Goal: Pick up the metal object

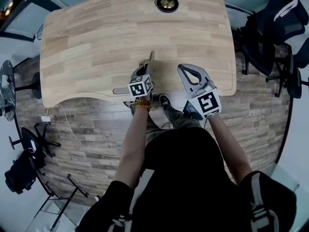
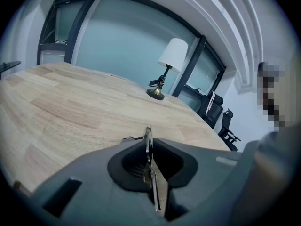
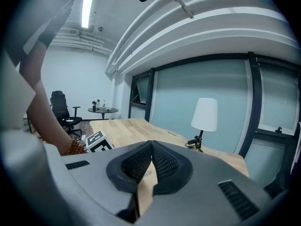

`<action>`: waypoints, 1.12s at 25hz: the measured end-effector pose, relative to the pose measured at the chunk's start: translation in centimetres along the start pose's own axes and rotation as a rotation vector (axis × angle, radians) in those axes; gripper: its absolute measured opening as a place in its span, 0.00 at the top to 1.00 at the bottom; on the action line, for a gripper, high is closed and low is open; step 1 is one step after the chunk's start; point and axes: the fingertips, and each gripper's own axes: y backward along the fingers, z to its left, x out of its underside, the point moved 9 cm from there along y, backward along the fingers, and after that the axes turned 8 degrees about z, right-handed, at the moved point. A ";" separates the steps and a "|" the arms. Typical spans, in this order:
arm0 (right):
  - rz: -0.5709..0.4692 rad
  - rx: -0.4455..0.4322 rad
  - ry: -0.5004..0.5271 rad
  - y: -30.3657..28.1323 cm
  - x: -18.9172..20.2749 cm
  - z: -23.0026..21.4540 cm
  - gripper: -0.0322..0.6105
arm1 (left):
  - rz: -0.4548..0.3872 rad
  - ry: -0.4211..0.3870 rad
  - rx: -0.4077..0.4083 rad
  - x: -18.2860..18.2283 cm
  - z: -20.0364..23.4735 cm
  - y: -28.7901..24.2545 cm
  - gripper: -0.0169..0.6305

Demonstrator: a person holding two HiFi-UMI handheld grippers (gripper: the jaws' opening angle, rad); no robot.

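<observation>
A thin, flat metal object [image 2: 148,147] stands on edge between the dark pads of my left gripper [image 2: 149,139], which is shut on it just above the wooden table [image 2: 70,102]. In the head view the left gripper [image 1: 150,58] reaches over the table's near edge; the metal object cannot be made out there. My right gripper [image 1: 181,67] is beside it to the right, also over the near edge. Seen in the right gripper view, the right gripper [image 3: 151,144] is shut, its ribbed pads meeting with nothing between them.
A small lamp [image 1: 166,3] with a white shade [image 2: 172,54] stands at the table's far edge. Black office chairs [image 1: 270,37] are to the right of the table [image 1: 96,37]. A round side table [image 1: 6,88] and cables lie on the floor at left.
</observation>
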 end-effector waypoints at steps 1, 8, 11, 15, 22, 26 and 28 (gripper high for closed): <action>-0.001 0.002 -0.007 0.0 0.1 -0.1 0.95 | 0.006 0.007 0.000 0.0 0.2 -0.1 0.92; -0.010 0.017 -0.039 -0.3 0.1 -0.4 0.95 | 0.037 0.023 -0.016 -0.1 1.2 0.1 0.88; -0.008 0.017 -0.039 -0.6 0.0 -0.6 0.95 | 0.047 0.026 -0.020 -0.1 1.7 0.0 0.86; -0.012 0.021 -0.046 -0.6 -0.1 -0.6 0.95 | 0.061 0.021 -0.034 -0.2 1.9 0.2 0.85; -0.012 0.020 -0.041 -0.7 -0.1 -0.8 0.95 | 0.080 0.026 -0.059 0.0 2.6 0.6 0.77; -0.014 0.019 -0.035 -0.7 0.1 -0.9 0.95 | 0.059 0.022 -0.059 0.1 2.7 1.1 0.76; -0.021 0.023 -0.046 -0.6 0.0 -0.8 0.95 | 0.041 0.015 -0.061 -0.1 2.8 1.6 0.75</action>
